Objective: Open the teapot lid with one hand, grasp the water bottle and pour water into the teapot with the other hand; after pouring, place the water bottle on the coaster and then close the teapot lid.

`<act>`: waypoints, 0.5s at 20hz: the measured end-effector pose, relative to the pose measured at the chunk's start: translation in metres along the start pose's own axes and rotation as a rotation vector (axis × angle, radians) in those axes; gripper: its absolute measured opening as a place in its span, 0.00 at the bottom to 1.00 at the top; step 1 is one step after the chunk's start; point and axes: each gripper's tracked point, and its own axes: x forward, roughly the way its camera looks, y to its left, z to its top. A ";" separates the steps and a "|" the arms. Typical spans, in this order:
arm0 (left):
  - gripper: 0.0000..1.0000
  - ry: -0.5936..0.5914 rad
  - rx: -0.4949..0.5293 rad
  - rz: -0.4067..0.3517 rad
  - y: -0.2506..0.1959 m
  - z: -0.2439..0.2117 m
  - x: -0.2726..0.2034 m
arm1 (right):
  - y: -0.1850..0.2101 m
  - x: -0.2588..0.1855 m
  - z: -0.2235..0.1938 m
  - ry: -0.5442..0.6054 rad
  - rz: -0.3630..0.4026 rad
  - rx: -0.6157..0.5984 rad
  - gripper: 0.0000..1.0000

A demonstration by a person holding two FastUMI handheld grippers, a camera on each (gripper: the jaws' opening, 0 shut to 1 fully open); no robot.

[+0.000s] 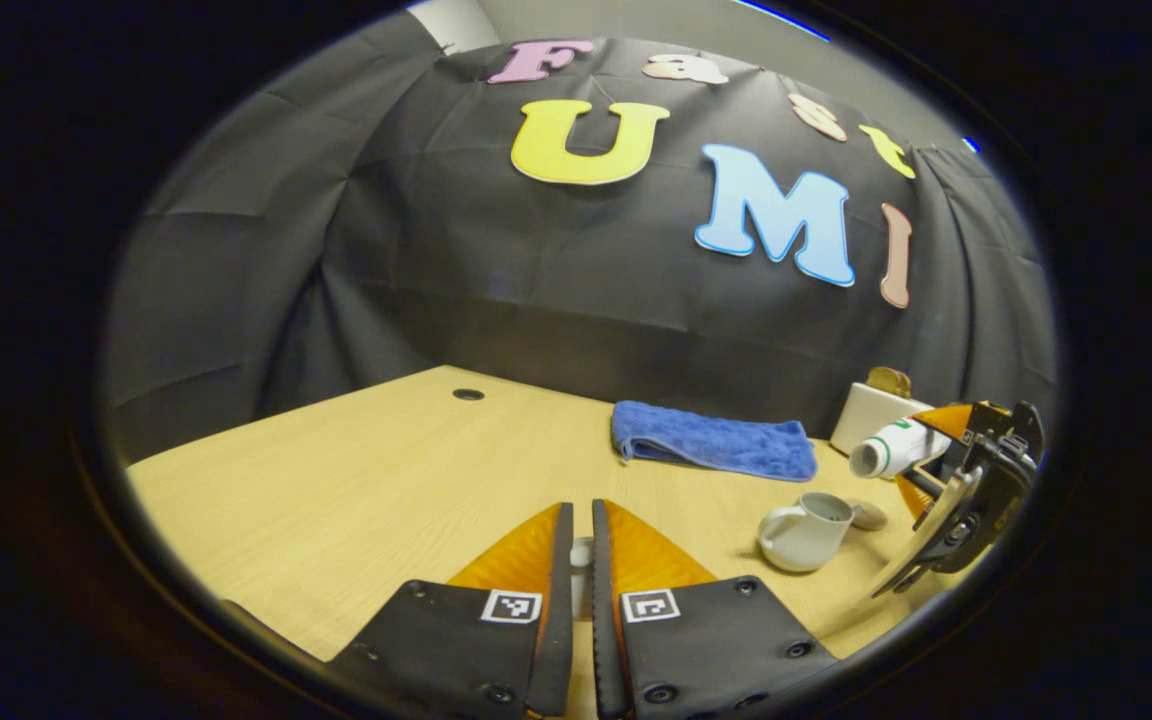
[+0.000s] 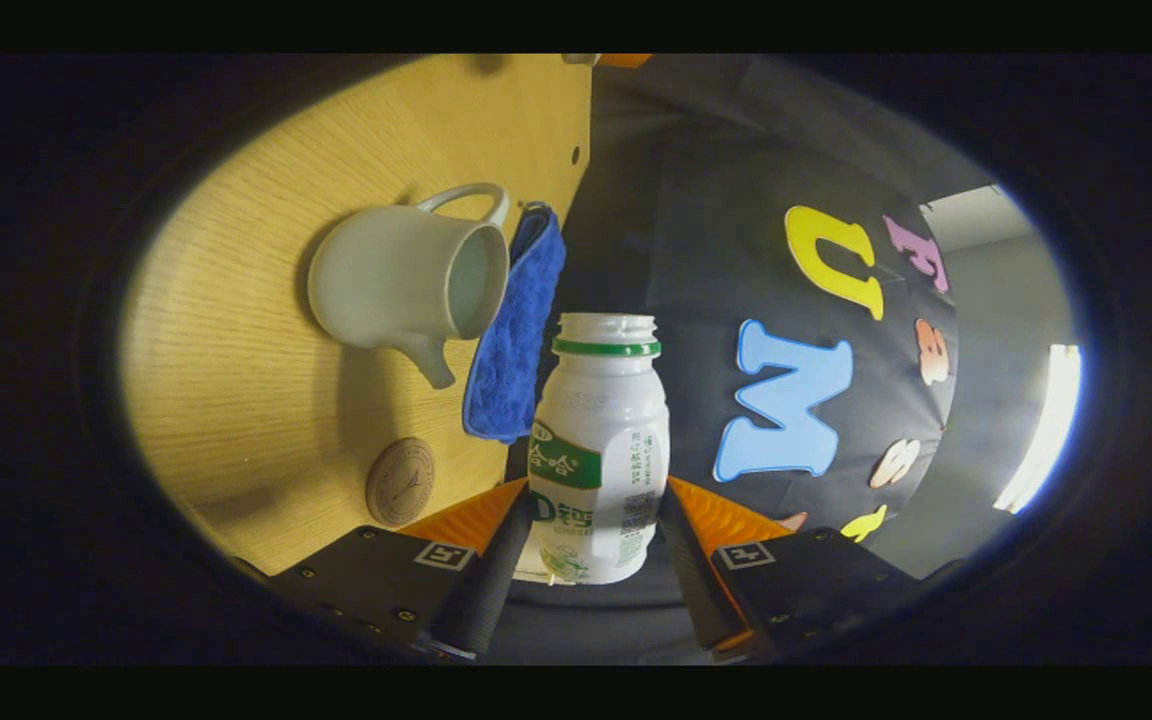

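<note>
Tongs on the right (image 2: 586, 560) clamp the water bottle (image 2: 601, 450) at its lower body, tipped near level above the tabletop (image 1: 356, 480), mouth toward the open teapot (image 1: 804, 533). Left tongs (image 1: 582, 570) are nearly closed on a small pale object, likely the lid, over bare wood. Coaster (image 2: 400, 481) lies beside the teapot; blue towel (image 1: 714, 441) behind.

Desk (image 1: 356, 480): light wood-grain top, cable hole at rear | lidless white teapot (image 1: 804, 532) | round wooden coaster (image 1: 868, 514) just beside it | folded blue towel (image 1: 714, 442) behind | white box (image 1: 868, 414) at back edge
</note>
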 end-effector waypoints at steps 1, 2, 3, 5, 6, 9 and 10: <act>0.12 0.001 -0.001 0.000 -0.001 0.000 0.000 | -0.004 0.000 -0.001 -0.001 -0.009 -0.009 0.73; 0.12 0.002 -0.002 -0.001 0.000 0.000 -0.001 | -0.010 0.000 0.000 -0.005 -0.017 -0.018 0.73; 0.12 0.004 -0.003 -0.001 0.000 -0.001 -0.001 | -0.015 0.002 0.001 -0.007 -0.023 -0.025 0.73; 0.12 0.005 -0.003 -0.002 -0.001 -0.002 -0.001 | -0.020 0.001 0.002 -0.015 -0.035 -0.034 0.73; 0.12 0.006 -0.003 -0.003 -0.001 -0.002 0.000 | -0.023 0.002 0.003 -0.019 -0.040 -0.040 0.73; 0.12 0.006 -0.001 -0.004 -0.001 -0.003 0.000 | -0.033 0.003 0.002 -0.026 -0.063 -0.053 0.73; 0.12 0.007 -0.003 -0.004 -0.001 -0.003 0.000 | -0.036 0.004 0.003 -0.027 -0.067 -0.057 0.73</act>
